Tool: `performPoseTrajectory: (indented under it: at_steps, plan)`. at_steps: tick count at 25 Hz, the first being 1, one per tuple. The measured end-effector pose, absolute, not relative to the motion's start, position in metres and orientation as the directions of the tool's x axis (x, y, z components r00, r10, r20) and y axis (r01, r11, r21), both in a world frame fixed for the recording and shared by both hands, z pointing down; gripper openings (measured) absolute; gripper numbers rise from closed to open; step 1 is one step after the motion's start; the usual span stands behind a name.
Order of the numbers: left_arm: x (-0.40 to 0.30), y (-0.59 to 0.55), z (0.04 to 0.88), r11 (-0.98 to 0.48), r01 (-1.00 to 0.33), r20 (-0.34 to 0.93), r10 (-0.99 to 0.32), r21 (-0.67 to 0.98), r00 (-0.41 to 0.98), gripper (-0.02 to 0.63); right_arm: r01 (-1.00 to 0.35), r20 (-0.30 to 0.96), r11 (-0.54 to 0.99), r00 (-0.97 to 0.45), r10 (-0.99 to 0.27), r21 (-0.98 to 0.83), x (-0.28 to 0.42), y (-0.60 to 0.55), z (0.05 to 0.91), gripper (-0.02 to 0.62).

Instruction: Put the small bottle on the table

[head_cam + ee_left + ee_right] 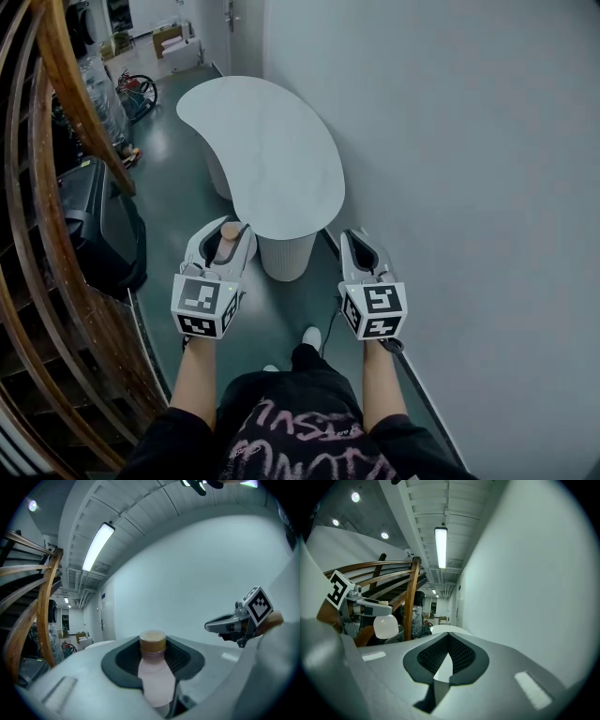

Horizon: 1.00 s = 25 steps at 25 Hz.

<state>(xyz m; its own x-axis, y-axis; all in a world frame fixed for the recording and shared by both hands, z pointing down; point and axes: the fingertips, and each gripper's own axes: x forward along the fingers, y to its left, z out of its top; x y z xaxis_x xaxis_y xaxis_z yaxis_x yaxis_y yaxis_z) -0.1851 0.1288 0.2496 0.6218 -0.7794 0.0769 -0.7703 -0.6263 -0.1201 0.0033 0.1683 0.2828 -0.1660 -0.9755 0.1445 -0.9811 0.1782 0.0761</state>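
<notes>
One bottle (154,681) is riding in my left gripper (225,236), fingers pinching its body, by the table (272,131)'s near edge. I am judging it light, smooth, slippery plastic. My right gripper (359,246) is hanging empty, fingers nearly together.

One bottle (153,677), one table (272,159), two tongs (225,234) (359,240).

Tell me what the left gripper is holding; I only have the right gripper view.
Observer: The left gripper is shut on the small bottle: pale pink, tan cap up.
Operator: Now describe the table.
Observer: Head view shows the table white and kidney-shaped, its near end by the left gripper.
Operator: Place my right gripper.
Observer: The right gripper hangs right of that near end, off the table.
</notes>
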Motion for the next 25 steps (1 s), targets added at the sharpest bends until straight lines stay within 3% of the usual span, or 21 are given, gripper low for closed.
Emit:
performPoseTrajectory:
  at_steps: [25]
  plan:
    - [-0.173,0.098,0.263,-0.634,-0.762,0.099,-0.774,-0.136,0.626,0.134,-0.981,0.142,0.179,-0.168,-0.976,0.076,0.013,0.136,0.292,0.011]
